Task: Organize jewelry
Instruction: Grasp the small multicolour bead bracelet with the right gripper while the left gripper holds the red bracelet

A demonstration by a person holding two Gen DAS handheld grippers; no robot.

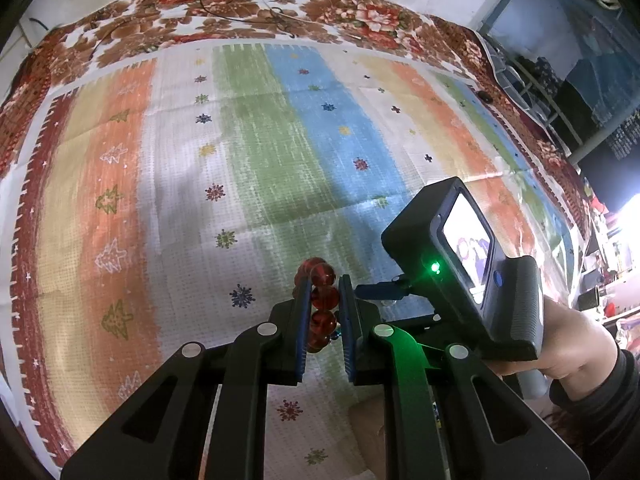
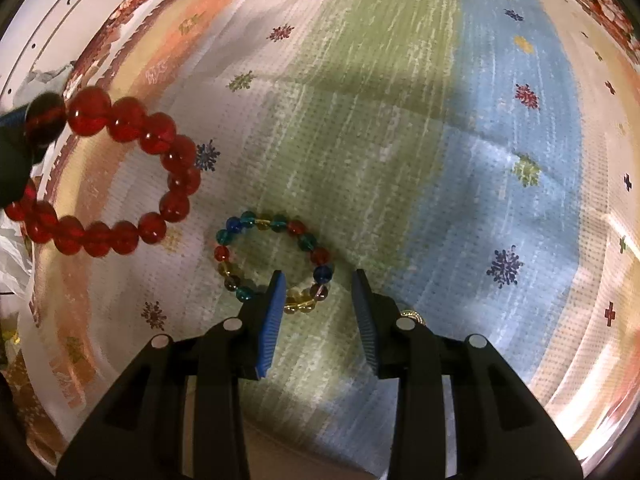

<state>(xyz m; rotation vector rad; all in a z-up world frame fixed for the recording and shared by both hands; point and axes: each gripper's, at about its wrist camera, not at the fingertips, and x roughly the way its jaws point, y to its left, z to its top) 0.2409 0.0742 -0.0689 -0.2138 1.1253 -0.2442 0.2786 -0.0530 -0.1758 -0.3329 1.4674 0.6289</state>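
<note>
My left gripper (image 1: 325, 280) is shut on a red bead bracelet (image 1: 323, 300) and holds it above the striped cloth. The same red bracelet (image 2: 120, 168) hangs at the left of the right wrist view, one end pinched by the left gripper's tip (image 2: 16, 124). A multicoloured bead bracelet (image 2: 272, 256) lies flat on the cloth. My right gripper (image 2: 320, 276) is open just above its near side, the left finger over the beads. The right gripper's body (image 1: 460, 264) with its lit screen shows in the left wrist view, held by a hand.
A striped cloth with snowflake and tree prints (image 1: 248, 152) covers the surface over a floral brown blanket (image 1: 240, 4). A small gold item (image 2: 414, 315) peeks out beside my right finger. White crumpled material (image 2: 12, 256) lies at the left edge.
</note>
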